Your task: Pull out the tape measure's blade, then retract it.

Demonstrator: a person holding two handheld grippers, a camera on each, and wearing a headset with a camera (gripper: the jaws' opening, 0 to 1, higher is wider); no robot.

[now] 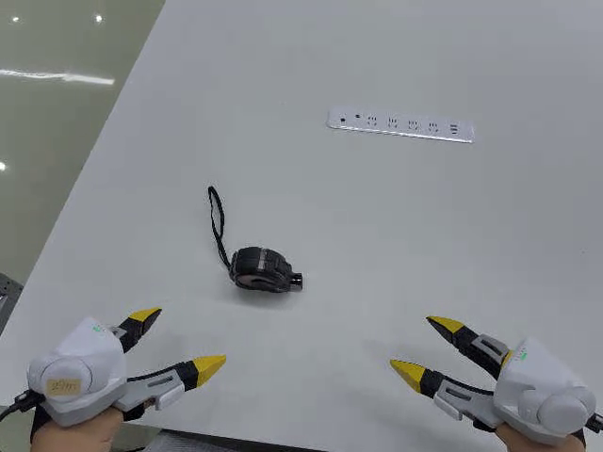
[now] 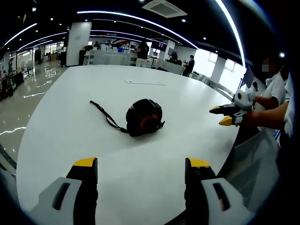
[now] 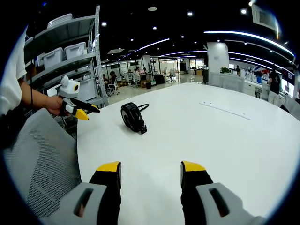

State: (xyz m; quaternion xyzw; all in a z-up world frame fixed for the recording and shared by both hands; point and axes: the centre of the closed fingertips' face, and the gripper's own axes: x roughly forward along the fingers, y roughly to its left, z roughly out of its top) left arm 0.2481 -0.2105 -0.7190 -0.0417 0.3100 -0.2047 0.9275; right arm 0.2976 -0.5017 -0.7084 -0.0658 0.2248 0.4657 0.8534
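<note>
I see the black tape measure lying on the white desk, between and ahead of both tools, its wrist strap trailing away from me. My left tool and right tool hover over the desk's near edge, each with jaws apart. A power strip lies farther back.

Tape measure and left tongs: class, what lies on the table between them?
Nothing: bare white table runs from the left tongs to the tape measure, seen in the head view.
</note>
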